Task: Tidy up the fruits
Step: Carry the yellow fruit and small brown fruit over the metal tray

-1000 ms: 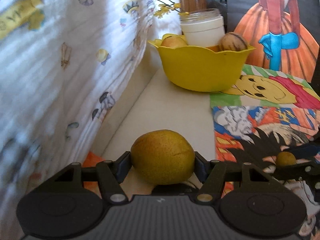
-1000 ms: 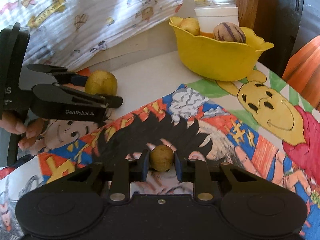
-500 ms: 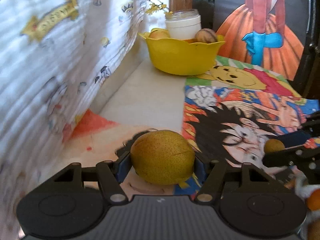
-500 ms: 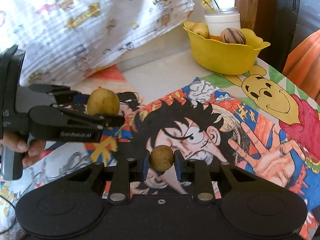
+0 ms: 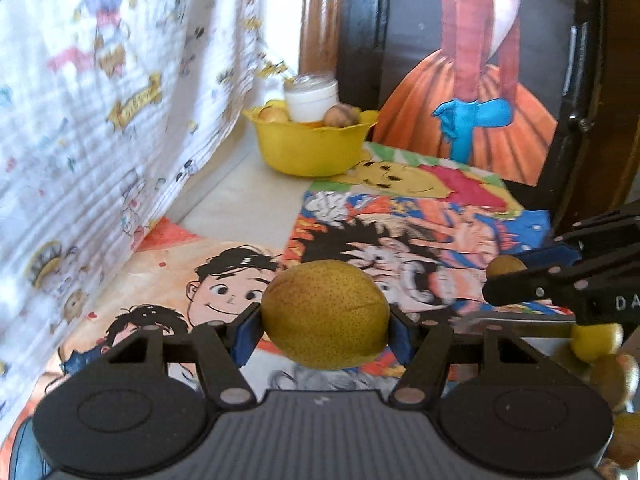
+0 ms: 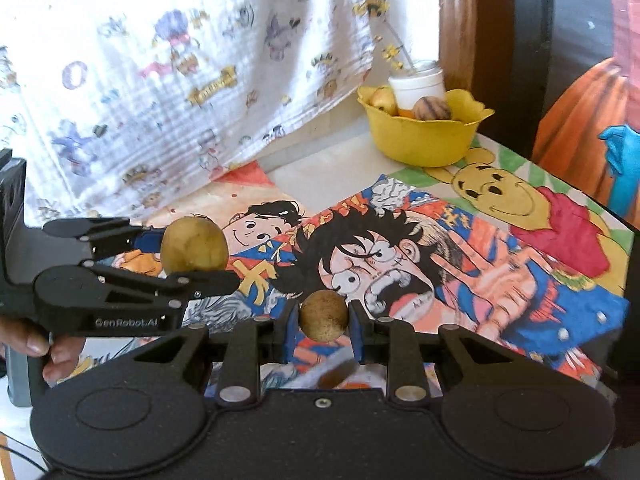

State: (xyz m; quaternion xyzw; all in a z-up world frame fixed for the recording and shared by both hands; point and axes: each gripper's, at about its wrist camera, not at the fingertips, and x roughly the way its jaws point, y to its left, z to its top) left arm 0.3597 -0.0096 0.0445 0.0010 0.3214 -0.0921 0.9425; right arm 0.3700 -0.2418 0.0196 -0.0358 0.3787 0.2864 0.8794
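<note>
Both grippers have drawn back from the yellow bowl (image 5: 310, 152), left gripper (image 5: 324, 322) pinching a pear (image 5: 325, 312), right gripper (image 6: 323, 318) a small brown fruit (image 6: 323, 317); neither is sorted yet.

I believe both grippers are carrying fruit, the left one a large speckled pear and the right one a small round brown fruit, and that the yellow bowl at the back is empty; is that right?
Not quite: the yellow bowl is not empty. The right wrist view shows fruit and a white jar in it. The rest holds: the left gripper carries the pear, the right gripper the small brown fruit.
</note>
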